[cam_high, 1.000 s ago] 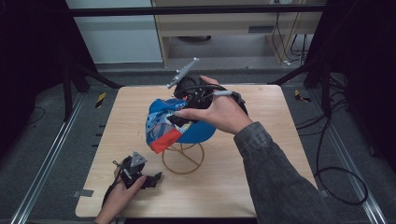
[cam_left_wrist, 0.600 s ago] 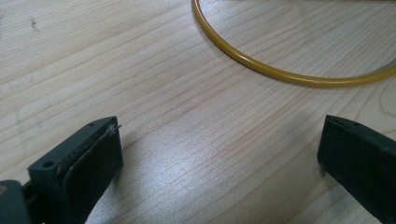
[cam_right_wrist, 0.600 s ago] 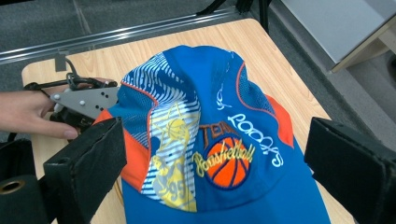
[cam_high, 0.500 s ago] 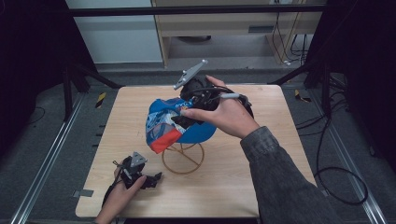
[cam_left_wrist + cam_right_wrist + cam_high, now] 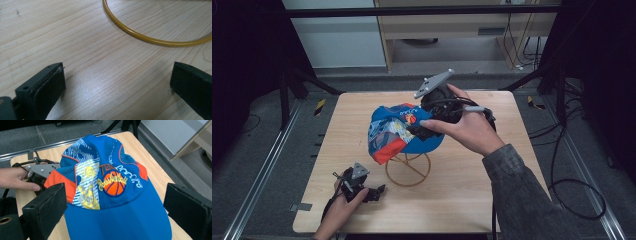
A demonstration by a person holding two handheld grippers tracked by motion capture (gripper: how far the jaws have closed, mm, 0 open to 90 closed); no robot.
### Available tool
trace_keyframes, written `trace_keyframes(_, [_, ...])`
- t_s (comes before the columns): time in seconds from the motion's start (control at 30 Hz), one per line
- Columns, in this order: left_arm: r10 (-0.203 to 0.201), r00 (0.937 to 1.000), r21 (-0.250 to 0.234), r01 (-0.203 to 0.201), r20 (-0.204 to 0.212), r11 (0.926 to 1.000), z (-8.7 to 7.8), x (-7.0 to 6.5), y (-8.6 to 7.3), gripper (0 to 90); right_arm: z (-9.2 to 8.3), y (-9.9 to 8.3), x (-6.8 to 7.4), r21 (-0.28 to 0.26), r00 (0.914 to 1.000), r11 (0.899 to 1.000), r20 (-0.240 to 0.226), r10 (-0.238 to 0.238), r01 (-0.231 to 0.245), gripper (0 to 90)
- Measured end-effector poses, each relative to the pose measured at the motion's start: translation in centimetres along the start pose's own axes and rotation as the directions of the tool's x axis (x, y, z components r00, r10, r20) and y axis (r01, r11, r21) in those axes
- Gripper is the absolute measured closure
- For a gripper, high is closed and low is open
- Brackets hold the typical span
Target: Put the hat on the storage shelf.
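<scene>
Overhead, a blue cap [image 5: 404, 134] is sitting on a yellow wire stand [image 5: 407, 169] near the middle of the wooden table [image 5: 472, 190]. Nothing here is acting as a container; the stand is simply bearing the cap, whose crown is drooping over the stand's top while the ring base is lying flat on the wood below.

At the cap's far right side the right hand [image 5: 467, 129] is holding the right gripper [image 5: 424, 131] against the fabric. From above, the hand is covering the jaws, so their stance is hard to read there. The right gripper view is settling it: its two black jaws are standing wide apart, one at each lower corner, with the cap [image 5: 110, 187] spreading between and beyond them, brim toward the camera. That view is also showing the cap's basketball print and orange side panels, which are blurred from above.

Near the table's front left edge the left hand [image 5: 343, 200] is resting on the wood with the left gripper [image 5: 372, 192], well apart from the cap. Its own view is showing the jaws spread wide over bare wood, gripping nothing, with an arc of the stand's ring [image 5: 150, 37] curving across the top. The right gripper view is catching the left hand [image 5: 15, 178] beyond the cap.
</scene>
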State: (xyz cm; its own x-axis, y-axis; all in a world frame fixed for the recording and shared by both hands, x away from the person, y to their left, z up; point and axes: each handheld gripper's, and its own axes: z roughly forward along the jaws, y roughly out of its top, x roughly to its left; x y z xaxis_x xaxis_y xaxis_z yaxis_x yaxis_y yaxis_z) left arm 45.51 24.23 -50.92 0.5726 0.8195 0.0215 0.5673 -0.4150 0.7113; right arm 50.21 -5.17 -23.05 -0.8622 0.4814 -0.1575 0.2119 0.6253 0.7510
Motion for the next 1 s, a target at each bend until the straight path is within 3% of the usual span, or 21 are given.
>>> trace_keyframes(0.5, [0.001,1.0000,-0.003,-0.001,-0.002,1.0000,0.0,0.0,0.0,0.0,-2.4,-3.5,-0.4,-0.037,0.9975,0.998,0.050,0.049,-0.048,4.9])
trace_keyframes(0.87, [0.001,1.0000,-0.003,-0.001,-0.003,1.0000,0.0,-0.1,0.0,0.0,-5.0,-7.5,0.6,-0.115,0.9908,0.990,0.098,0.094,-0.082,4.3])
trace_keyframes(1.0, [0.001,1.0000,0.002,-0.001,0.000,1.0000,0.0,-0.1,0.0,0.0,-5.8,-9.4,0.7,-0.117,0.9862,0.987,0.112,0.122,-0.108,4.5])
